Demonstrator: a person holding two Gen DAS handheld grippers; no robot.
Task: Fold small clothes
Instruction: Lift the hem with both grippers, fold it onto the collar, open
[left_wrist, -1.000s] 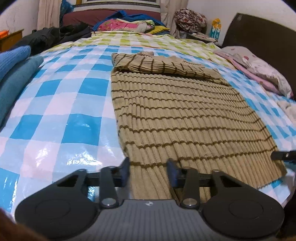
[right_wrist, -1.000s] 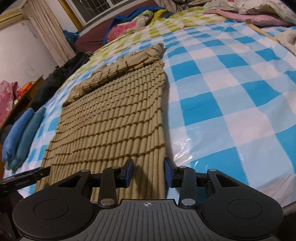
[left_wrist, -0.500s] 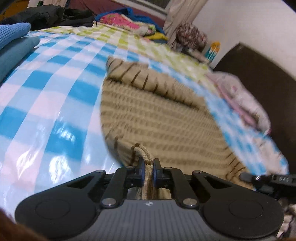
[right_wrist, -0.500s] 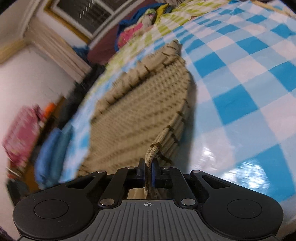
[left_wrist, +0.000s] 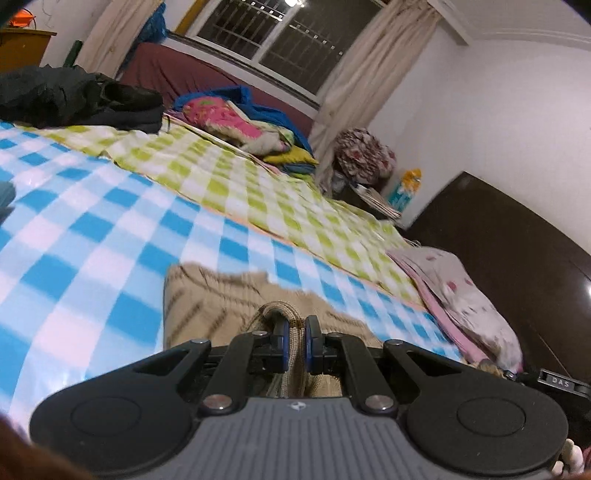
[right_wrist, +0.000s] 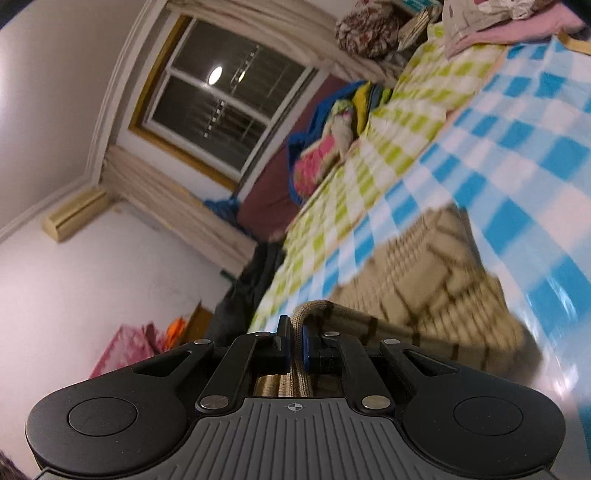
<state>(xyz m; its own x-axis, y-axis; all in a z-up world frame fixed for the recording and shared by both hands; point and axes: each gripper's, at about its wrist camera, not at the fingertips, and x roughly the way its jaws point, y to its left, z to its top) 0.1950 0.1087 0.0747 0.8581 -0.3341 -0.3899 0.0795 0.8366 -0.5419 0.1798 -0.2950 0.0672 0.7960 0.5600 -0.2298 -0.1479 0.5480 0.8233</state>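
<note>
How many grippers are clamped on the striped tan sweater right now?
2. The left gripper pinches a bunched edge of the sweater; the right gripper pinches another edge, both above the blue checked sheet.

"DAS" on black part (left_wrist: 563, 383), left wrist view, lower right.

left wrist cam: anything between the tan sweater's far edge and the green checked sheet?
Only bare blue checked sheet between the sweater and the green checked sheet, per the left wrist view.
</note>
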